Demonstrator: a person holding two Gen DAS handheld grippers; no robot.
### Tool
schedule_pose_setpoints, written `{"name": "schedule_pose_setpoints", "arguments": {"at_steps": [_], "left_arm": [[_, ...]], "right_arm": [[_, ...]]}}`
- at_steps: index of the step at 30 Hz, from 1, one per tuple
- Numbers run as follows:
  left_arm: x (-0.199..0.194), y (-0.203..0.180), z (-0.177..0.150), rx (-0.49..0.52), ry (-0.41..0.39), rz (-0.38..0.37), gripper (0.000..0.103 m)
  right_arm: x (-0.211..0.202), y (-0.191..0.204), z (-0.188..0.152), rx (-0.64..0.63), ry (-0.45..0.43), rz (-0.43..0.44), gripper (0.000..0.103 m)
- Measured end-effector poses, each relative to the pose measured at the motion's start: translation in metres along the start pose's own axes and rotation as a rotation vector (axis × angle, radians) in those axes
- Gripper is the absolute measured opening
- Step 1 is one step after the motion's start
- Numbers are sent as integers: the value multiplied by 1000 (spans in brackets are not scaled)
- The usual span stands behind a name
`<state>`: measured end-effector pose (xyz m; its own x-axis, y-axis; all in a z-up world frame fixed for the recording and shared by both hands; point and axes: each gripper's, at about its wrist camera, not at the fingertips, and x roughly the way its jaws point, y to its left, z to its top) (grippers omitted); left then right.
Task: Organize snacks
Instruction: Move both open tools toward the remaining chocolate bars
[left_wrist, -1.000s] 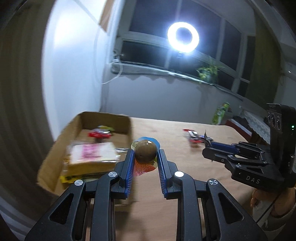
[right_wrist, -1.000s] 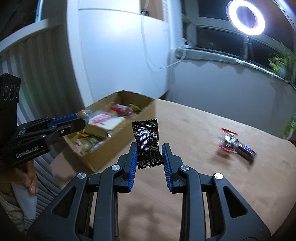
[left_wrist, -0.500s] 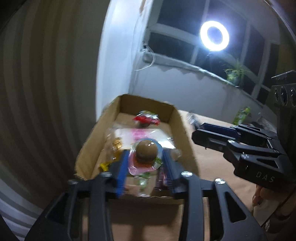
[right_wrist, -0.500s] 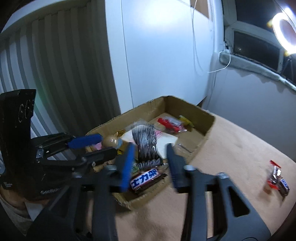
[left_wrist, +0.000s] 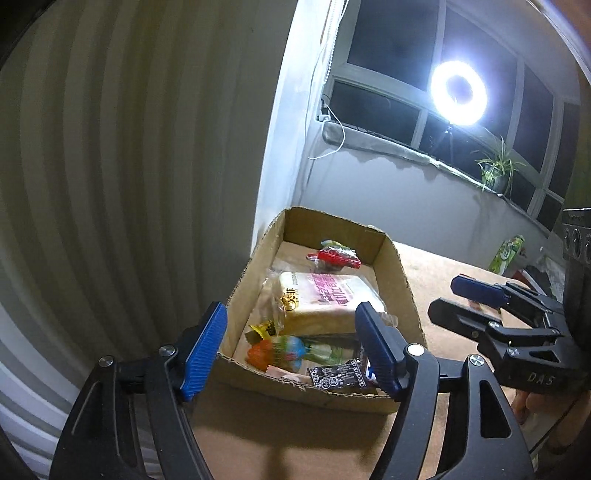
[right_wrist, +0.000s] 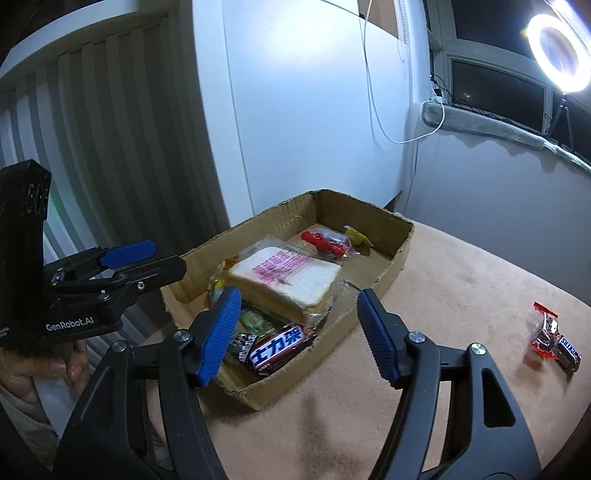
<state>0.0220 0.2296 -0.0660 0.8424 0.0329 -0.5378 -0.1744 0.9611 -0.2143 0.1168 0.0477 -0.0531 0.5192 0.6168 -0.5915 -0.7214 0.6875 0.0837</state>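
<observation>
A cardboard box (left_wrist: 400, 280) (right_wrist: 400, 254) sits at the table's left end and holds several snacks: a wrapped bread pack (left_wrist: 325, 299) (right_wrist: 288, 277), a red wrapped sweet (left_wrist: 338, 256) (right_wrist: 325, 240), a colourful packet (left_wrist: 284, 350), a black sachet (left_wrist: 338, 374) and a Snickers bar (right_wrist: 277, 345). My left gripper (left_wrist: 291, 343) is open and empty above the box's near end. My right gripper (right_wrist: 297, 328) is open and empty above the box's near corner. Each gripper shows in the other's view, the right one (left_wrist: 476, 302) and the left one (right_wrist: 147, 262).
Two small Snickers packs (right_wrist: 554, 339) lie on the tan table (right_wrist: 461, 288) to the right. A green packet (left_wrist: 508, 253) stands at the far table edge. A white wall and striped panel stand behind the box. A ring light (left_wrist: 460, 92) glares by the window.
Both grippers moved left over the box and opened. The left let go of the round brown snack pack, the right let go of the black sachet, which now lies in the box.
</observation>
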Motion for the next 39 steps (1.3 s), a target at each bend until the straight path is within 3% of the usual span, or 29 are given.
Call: {"name": "schedule_pose_setpoints", "arguments": {"at_steps": [5,19,33,39], "left_arm": [[-2,-6,5,11,-8,-3,78],[6,-53,16,107,-1,-31,78],[34,-129,14,217,57,-95,78],[51,-165,14,259,87,-148,79]], "right_arm": [[-5,0,-1,22,-19,-7,74],[-28,-37,-11,79,-38,-62,74],[-58,-114,-40,205,-60,-131,75],[-70,-151,-55,218,-38,-209,80]]}}
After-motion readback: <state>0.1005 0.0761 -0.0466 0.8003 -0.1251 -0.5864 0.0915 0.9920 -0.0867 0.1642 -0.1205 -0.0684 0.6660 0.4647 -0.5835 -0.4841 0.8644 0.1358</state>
